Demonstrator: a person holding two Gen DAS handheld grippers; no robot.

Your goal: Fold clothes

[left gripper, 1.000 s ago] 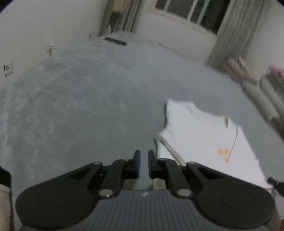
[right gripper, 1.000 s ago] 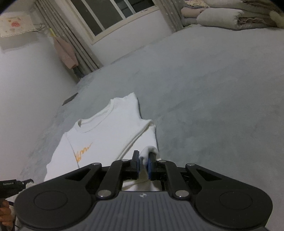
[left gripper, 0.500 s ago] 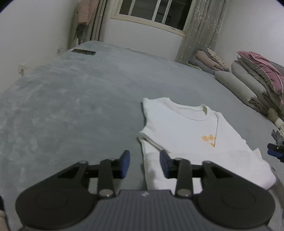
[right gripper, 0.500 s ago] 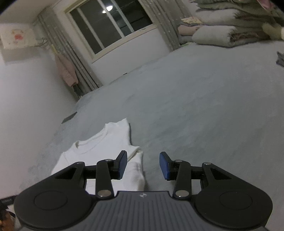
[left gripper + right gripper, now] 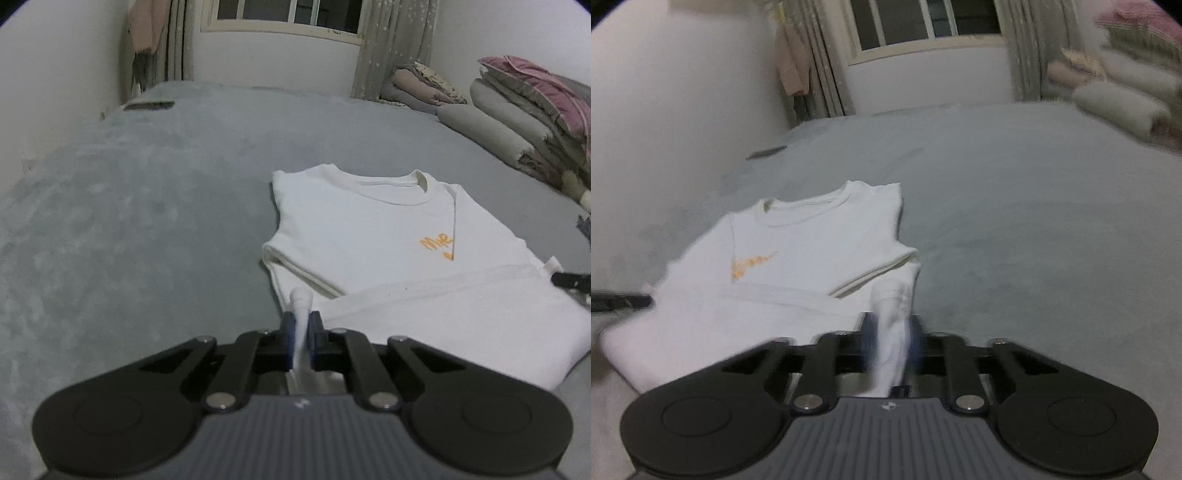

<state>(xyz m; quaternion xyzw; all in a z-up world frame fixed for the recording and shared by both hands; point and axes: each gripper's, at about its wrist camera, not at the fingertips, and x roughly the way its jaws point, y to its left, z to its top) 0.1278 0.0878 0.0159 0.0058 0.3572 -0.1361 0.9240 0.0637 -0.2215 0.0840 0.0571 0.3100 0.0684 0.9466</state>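
White cotton t-shirt [image 5: 388,236] lies partly folded on the grey carpet [image 5: 147,221], soft, light and floppy. My left gripper [image 5: 301,332] and right gripper [image 5: 890,332] are each pinching a bunched near corner; I'd hold those hems, since thin fabric slips easily.

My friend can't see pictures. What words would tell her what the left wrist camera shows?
The left gripper is shut on a pinch of the near edge of a white T-shirt with small orange print, lying partly folded on a grey blanket. Folded quilts are stacked at the far right, below a window with curtains.
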